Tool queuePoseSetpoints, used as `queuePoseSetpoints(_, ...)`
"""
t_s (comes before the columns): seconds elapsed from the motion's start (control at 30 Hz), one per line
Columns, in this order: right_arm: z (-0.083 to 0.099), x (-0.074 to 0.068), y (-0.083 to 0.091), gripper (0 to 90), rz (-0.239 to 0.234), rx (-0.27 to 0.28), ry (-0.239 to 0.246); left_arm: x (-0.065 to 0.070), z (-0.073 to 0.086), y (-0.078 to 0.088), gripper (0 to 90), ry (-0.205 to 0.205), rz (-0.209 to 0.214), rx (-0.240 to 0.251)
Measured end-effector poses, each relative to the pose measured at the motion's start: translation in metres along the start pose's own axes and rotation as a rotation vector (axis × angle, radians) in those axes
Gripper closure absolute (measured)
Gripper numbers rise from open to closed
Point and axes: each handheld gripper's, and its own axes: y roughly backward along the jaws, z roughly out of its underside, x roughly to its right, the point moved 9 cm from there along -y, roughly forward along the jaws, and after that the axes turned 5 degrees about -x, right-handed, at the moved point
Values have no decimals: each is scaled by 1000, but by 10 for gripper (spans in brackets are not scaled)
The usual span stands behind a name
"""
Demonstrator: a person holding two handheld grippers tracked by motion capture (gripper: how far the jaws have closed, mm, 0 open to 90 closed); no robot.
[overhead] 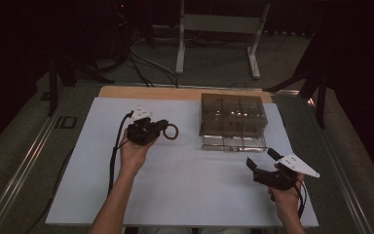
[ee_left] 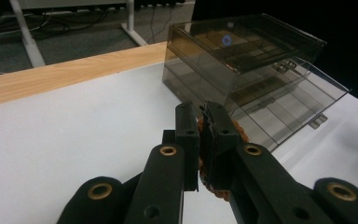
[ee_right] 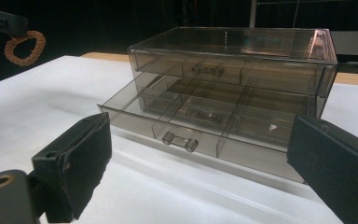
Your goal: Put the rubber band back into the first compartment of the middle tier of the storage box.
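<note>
The brown ring (overhead: pixel 171 131) sits clamped between the left hand-held gripper (overhead: pixel 161 129) jaws — right hand-held gripper (overhead: pixel 260 161) gaping, well apart.

White sheet (overhead: pixel 185 185) covers most of the bench, wood edge (overhead: pixel 141 92) exposed along the far side, upper centre of the high view. Behind it, grey floor with a white frame stand (overhead: pixel 219 29) at top centre, black cables (overhead: pixel 146 66) running upper left.
</note>
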Motion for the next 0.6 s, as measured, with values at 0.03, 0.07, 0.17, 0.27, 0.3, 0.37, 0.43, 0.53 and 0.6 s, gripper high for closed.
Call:
queuePoseSetpoints(0.03, 0, 0, 0, 69, 1, 0, 0, 1, -1, -1, 874, 1, 0, 1)
queuePoseSetpoints(0.07, 0, 0, 0, 69, 1, -2, 0, 2, -1, -2, 874, -1, 2, 1)
queuePoseSetpoints(0.17, 0, 0, 0, 69, 1, -2, 1, 4, -3, -4, 874, 1, 3, 2)
queuePoseSetpoints(0.27, 0, 0, 0, 69, 0, -2, 1, 5, -4, -8, 874, -2, 5, 1)
queuePoseSetpoints(0.3, 0, 0, 0, 69, 0, -2, 1, 5, -4, -8, 874, -2, 5, 1)
queuePoseSetpoints(0.37, 0, 0, 0, 69, 0, -1, 1, 7, -5, -11, 874, -2, 6, -3)
queuePoseSetpoints(0.43, 0, 0, 0, 68, 3, -2, 1, 9, -6, -13, 874, -6, 7, -5)
queuePoseSetpoints(0.53, 0, 0, 0, 69, 3, -2, 2, 11, -7, -16, 874, -11, 9, -8)
queuePoseSetpoints(0.6, 0, 0, 0, 69, 2, -2, 1, 12, -9, -18, 874, -13, 10, -8)
